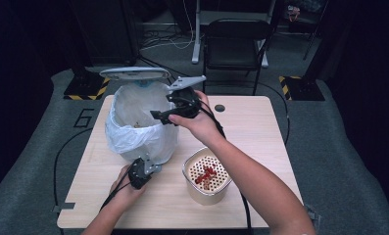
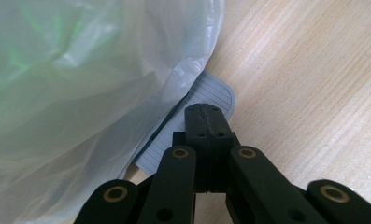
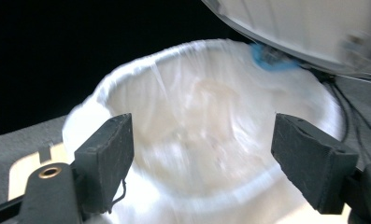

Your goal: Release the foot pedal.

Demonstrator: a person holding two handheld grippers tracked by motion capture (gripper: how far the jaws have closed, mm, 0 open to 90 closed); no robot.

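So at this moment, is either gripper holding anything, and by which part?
The right gripper holds nothing; its jaws stand open over the lined bin. The left gripper is shut with nothing between its jaws, its tip resting on the bin's pedal.

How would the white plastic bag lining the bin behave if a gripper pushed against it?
The plastic bag looks thin and crinkled, so it would probably dent and fold rather than resist. Its glossy film may be slippery under the jaws. It hangs loosely over the bin rim, so a hard push might drag it off.
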